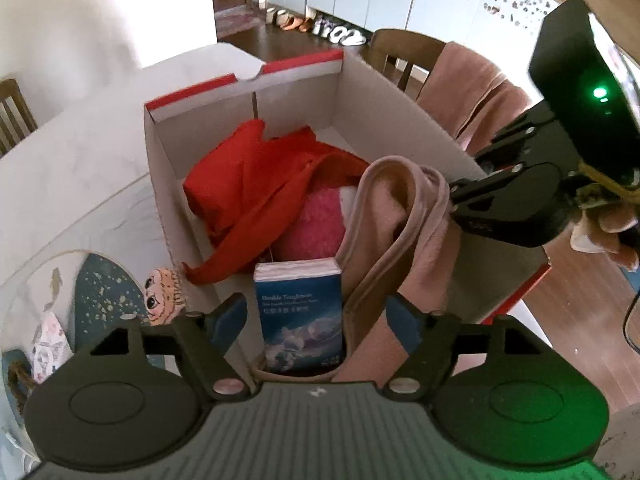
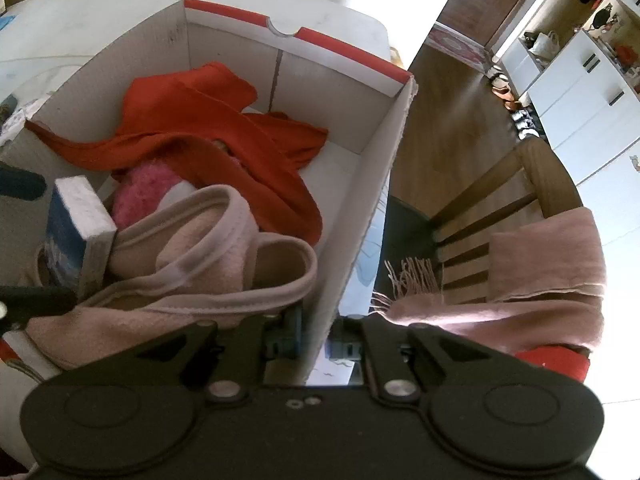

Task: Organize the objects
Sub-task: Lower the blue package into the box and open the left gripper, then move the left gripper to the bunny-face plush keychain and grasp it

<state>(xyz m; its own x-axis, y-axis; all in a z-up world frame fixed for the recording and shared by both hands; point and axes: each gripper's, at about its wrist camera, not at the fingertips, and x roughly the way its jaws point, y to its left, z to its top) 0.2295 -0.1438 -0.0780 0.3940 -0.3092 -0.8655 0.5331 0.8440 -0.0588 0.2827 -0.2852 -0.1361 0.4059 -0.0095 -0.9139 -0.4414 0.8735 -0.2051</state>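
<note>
A white tabletop [image 1: 72,184] carries an open cardboard box [image 1: 160,184] with white inner walls and a red rim. The box stands at the tabletop's right edge, beside a wooden chair [image 2: 532,184] with a pink fringed scarf [image 2: 544,280] draped over its back.

Inside the box, a red cloth [image 1: 256,184] fills the far half, spread over a fluffy pink toy [image 1: 316,220] in the middle. A beige fleece garment [image 1: 392,216] with pale trim is heaped in the near right corner, leaning against the right wall. A blue tissue pack [image 1: 300,316] stands upright in the near part of the box, touching the garment on its right.

The left gripper [image 1: 316,320] hangs over the near end of the box, its jaws spread wide: the tissue pack stands between them, clear of both pads, the left finger beside the near wall, the right finger against the beige garment.

The right gripper [image 2: 316,340] sits at the box's right wall, its jaws narrowed onto the cardboard edge, one blue pad inside, one outside.

A small cartoon-face sticker [image 1: 164,292] lies on a speckled blue mat [image 1: 104,300] left of the box.
</note>
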